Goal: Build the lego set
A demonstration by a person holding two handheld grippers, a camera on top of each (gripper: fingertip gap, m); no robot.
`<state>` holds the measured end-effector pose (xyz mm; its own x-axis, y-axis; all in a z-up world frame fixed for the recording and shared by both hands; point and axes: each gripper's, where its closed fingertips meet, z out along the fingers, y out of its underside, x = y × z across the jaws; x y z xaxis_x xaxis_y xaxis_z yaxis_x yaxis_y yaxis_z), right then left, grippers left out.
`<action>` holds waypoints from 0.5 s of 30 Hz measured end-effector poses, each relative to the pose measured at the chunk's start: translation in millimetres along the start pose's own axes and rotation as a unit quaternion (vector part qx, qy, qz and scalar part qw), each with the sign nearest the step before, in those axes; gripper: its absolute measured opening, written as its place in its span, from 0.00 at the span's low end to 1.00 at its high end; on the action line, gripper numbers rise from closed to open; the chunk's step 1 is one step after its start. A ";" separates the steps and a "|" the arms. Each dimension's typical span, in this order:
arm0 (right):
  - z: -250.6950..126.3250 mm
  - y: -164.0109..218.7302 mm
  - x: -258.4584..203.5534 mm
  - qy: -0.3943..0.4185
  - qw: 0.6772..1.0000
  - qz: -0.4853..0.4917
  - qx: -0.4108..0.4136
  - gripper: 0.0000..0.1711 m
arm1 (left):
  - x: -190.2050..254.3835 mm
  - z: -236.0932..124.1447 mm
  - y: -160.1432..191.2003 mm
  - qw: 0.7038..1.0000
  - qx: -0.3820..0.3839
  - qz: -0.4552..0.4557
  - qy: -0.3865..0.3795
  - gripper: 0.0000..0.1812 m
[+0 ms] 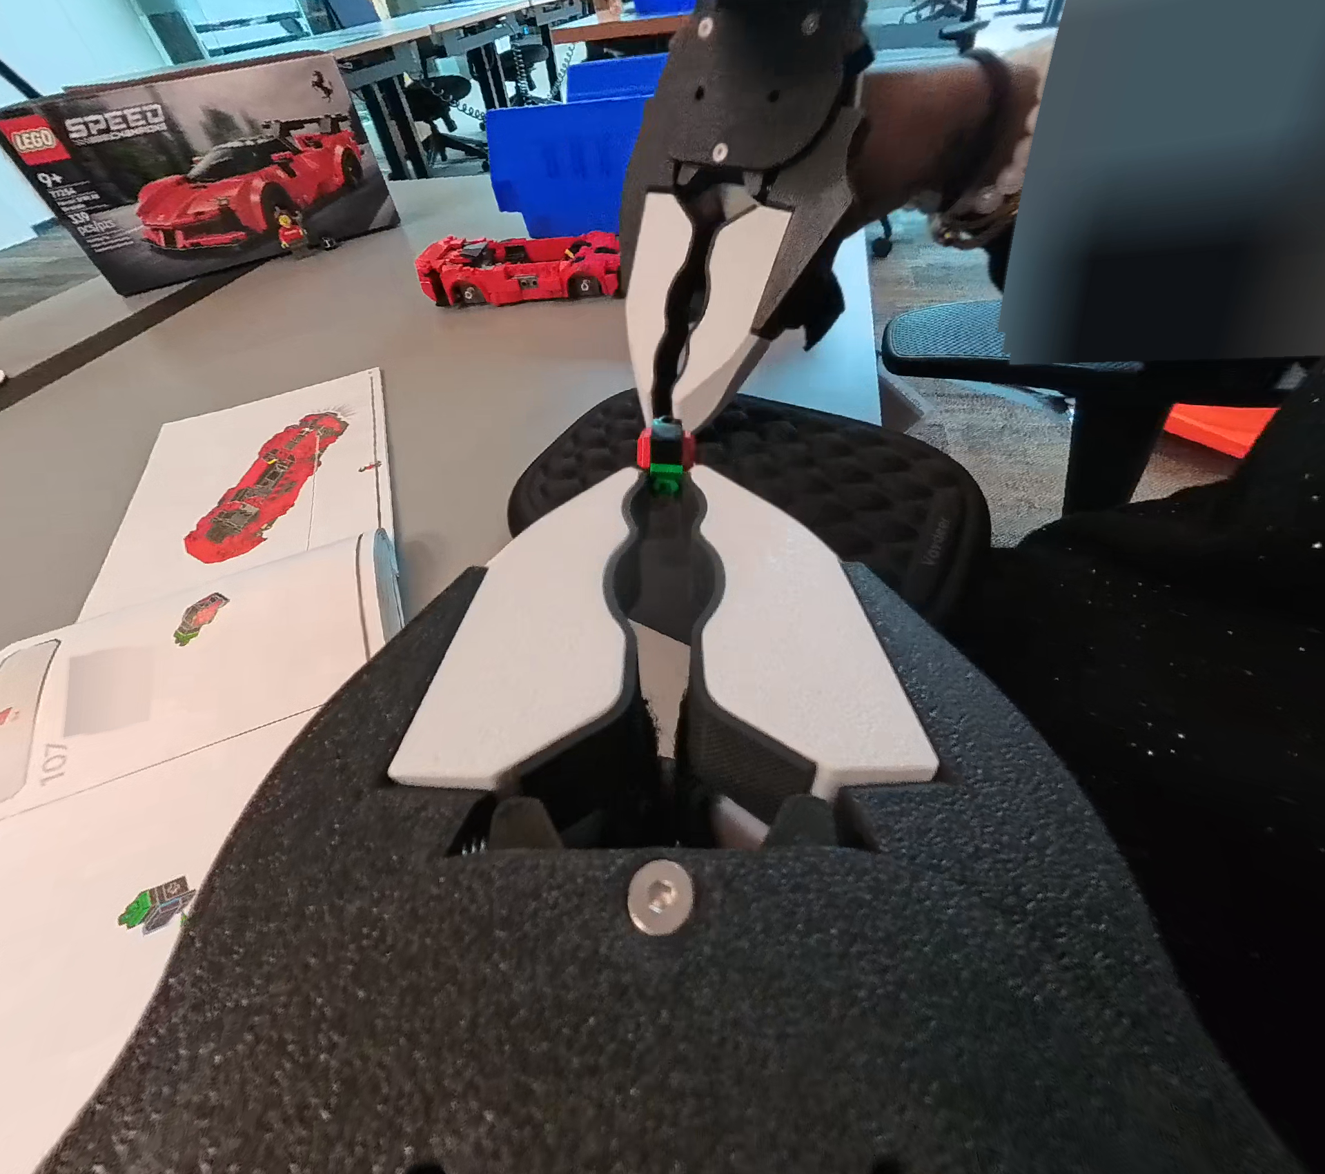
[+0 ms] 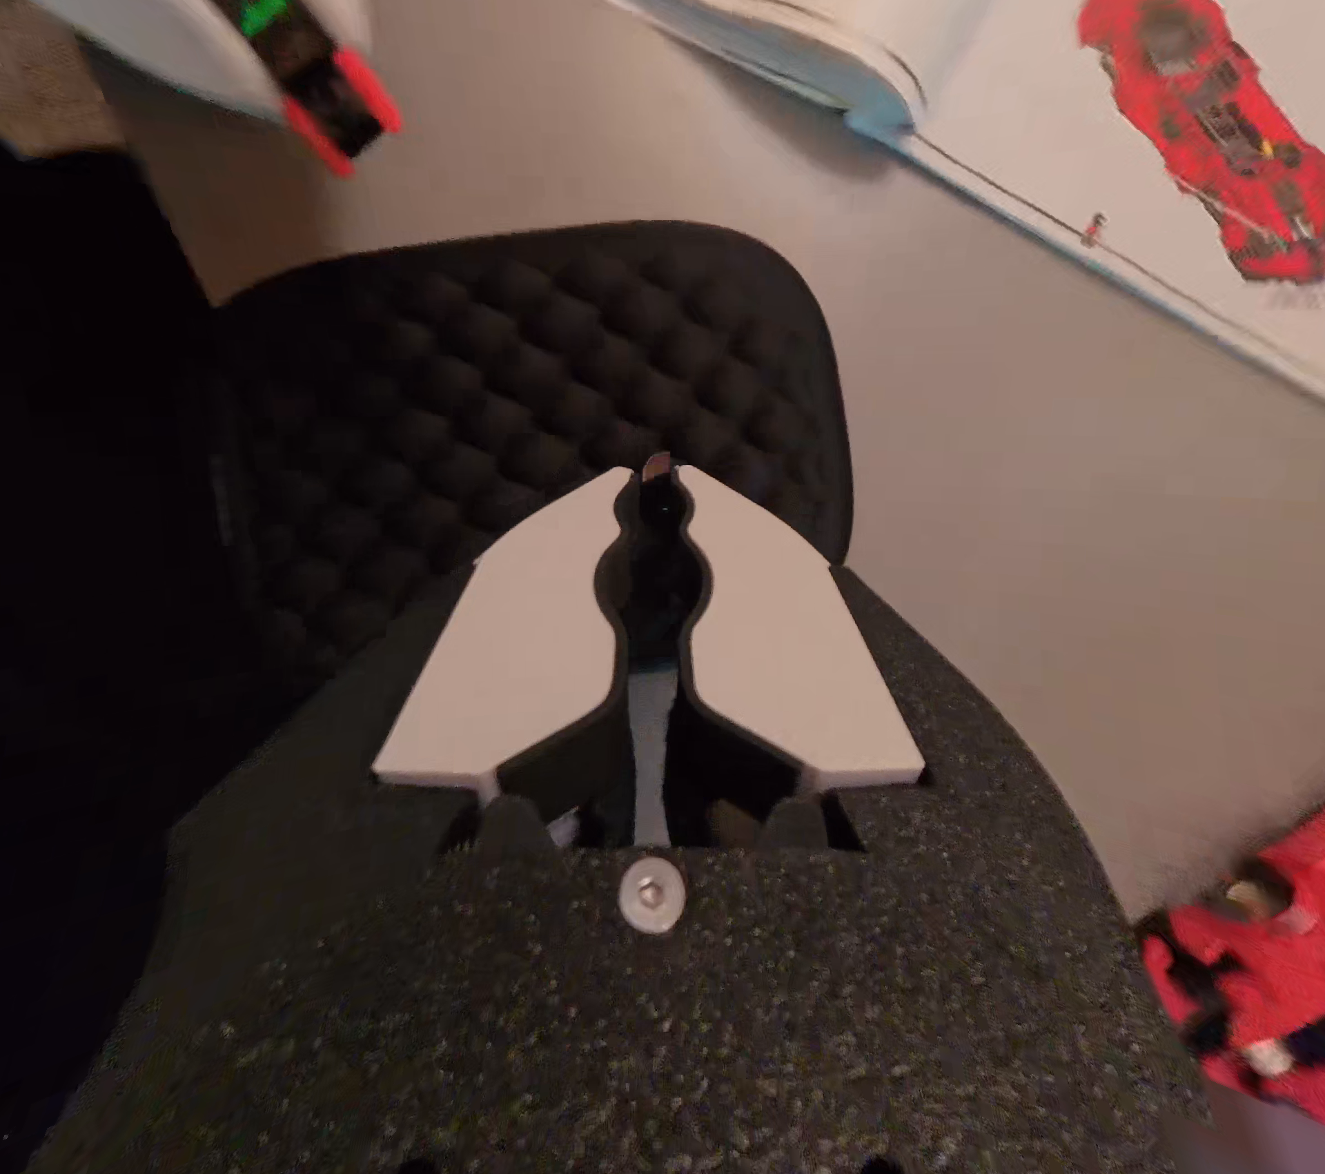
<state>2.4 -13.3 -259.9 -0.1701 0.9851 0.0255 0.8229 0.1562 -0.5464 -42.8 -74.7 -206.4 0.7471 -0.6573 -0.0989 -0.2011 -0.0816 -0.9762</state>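
Observation:
In the left wrist view my left gripper (image 1: 664, 481) is shut on a small red, black and green lego sub-assembly (image 1: 665, 452), held above a black dimpled cushion (image 1: 824, 480). My right gripper (image 1: 670, 415) comes down from above, its tips right at the sub-assembly's top; I cannot tell if they touch. In the blurred right wrist view my right gripper (image 2: 656, 471) is shut on a tiny dark piece (image 2: 656, 464). The sub-assembly (image 2: 337, 100) shows there at the upper left. The partly built red lego car (image 1: 520, 272) stands on the table beyond, and also shows in the right wrist view (image 2: 1240, 953).
The open instruction booklet (image 1: 236, 566) lies left of the cushion, and shows in the right wrist view (image 2: 1075, 64). The set's box (image 1: 201, 171) stands at the back left, blue bins (image 1: 559, 164) behind the car. A person's arm (image 1: 946, 136) holds the right gripper. The table edge runs at right. One gripper's finger ends stand about 10 cm off the other's.

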 end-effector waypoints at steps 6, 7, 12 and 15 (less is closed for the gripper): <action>4.8 -2.9 -6.3 0.047 0.997 0.057 -0.016 0.11 | 2.2 0.7 0.8 1.000 -0.004 0.010 0.001 0.04; 4.8 -3.8 -7.0 0.044 0.997 0.058 -0.014 0.13 | 2.0 0.2 0.2 1.000 -0.001 0.009 0.002 0.04; -7.3 -2.6 -12.4 -0.022 0.999 -0.035 -0.010 0.21 | 1.4 -2.7 -3.0 1.000 0.014 -0.001 0.006 0.04; -18.8 -3.0 -10.9 -0.070 0.976 -0.207 0.002 0.21 | 1.2 -3.0 -3.5 1.000 0.016 -0.003 0.007 0.04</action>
<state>12.0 -23.1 -242.8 -0.5608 0.8176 0.1303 0.6656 0.5388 -0.5164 -43.2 -77.4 -202.6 0.7387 -0.6679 -0.0909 -0.1764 -0.0615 -0.9824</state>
